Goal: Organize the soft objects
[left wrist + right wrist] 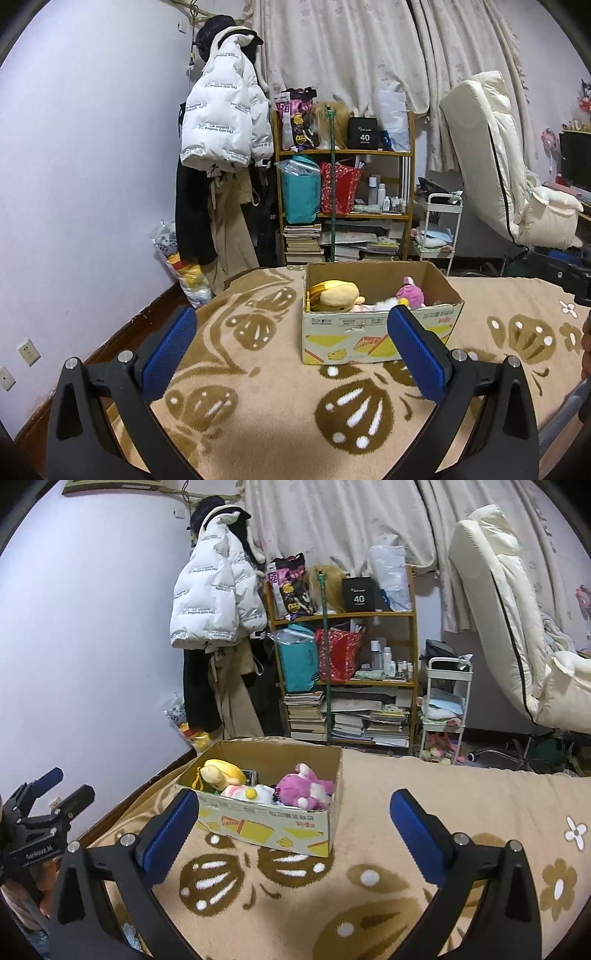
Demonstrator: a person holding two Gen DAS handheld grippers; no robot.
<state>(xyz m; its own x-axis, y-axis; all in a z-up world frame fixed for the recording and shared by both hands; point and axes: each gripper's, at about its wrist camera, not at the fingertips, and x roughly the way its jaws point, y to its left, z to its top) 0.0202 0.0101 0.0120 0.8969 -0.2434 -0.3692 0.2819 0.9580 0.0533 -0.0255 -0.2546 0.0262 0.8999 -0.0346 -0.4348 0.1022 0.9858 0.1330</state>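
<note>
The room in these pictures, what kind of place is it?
Most likely a bedroom at home. A patterned blanket covers what looks like a bed, a white jacket hangs on the wall, and a shelf holds bags, bottles and books.

You're in a home bedroom: a blanket-covered bed (280,398), a puffer jacket (221,122) hanging on the wall, drawn curtains (351,48), and a cluttered bookshelf (343,199).
</note>
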